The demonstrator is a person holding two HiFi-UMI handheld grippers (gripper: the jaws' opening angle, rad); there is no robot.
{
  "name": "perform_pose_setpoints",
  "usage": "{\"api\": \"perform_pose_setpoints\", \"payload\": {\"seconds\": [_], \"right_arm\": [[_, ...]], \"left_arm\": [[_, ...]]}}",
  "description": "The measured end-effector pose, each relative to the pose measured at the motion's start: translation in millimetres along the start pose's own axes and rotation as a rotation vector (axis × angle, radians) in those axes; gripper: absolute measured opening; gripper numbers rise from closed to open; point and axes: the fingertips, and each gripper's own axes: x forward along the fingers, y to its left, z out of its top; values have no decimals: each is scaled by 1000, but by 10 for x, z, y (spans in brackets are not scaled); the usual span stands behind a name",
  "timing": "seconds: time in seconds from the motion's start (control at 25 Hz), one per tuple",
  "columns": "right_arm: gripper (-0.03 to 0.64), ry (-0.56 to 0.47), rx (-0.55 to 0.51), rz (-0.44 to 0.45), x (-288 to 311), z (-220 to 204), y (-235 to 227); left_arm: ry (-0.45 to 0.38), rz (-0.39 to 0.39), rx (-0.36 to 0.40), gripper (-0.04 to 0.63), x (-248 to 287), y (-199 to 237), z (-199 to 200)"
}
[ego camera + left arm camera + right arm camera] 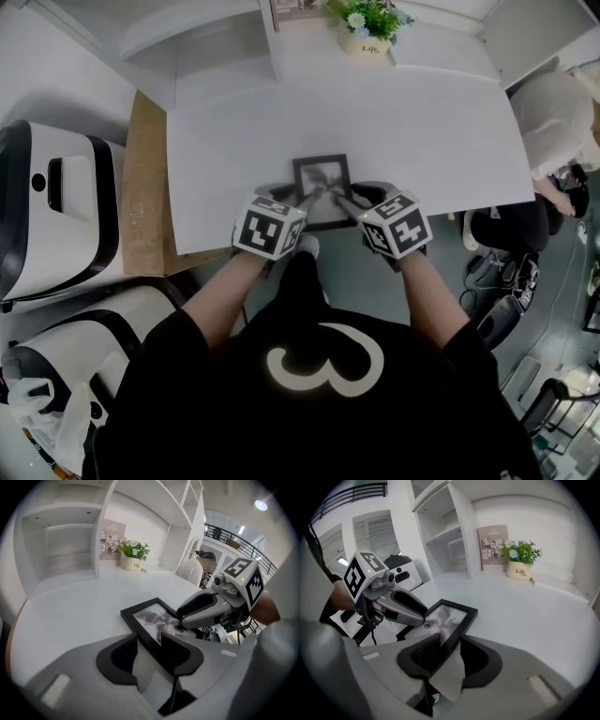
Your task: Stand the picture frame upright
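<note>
Black pic frame (pixel 322 183) flat on white table (pixel 394 122), mid-picture, L gripper (pixel 147 651) & R gripper (pixel 447 656) jaws wide apart, each straddling one frame side, unclamped

Broad bare stretch of white table (pixel 394 122) beyond black rectangular picture frame (pixel 322 169): free passage. Far edge blocked by cream pot of green flowering plant (pixel 366 39), leaning printed card (pixel 492 548), white shelf unit (pixel 450 536). Left tool (pixel 305 197), right tool (pixel 349 202) crowd together over frame, tips near.
</note>
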Motion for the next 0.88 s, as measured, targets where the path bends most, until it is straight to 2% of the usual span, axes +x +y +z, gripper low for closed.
{"api": "perform_pose_setpoints", "payload": {"seconds": [0.52, 0.88], "right_arm": [[143, -7, -9, 17, -146, -281, 338], [143, -6, 22, 39, -171, -308, 350]], "left_arm": [[2, 30, -23, 164, -216, -249, -357], [24, 31, -31, 164, -227, -279, -369]]}}
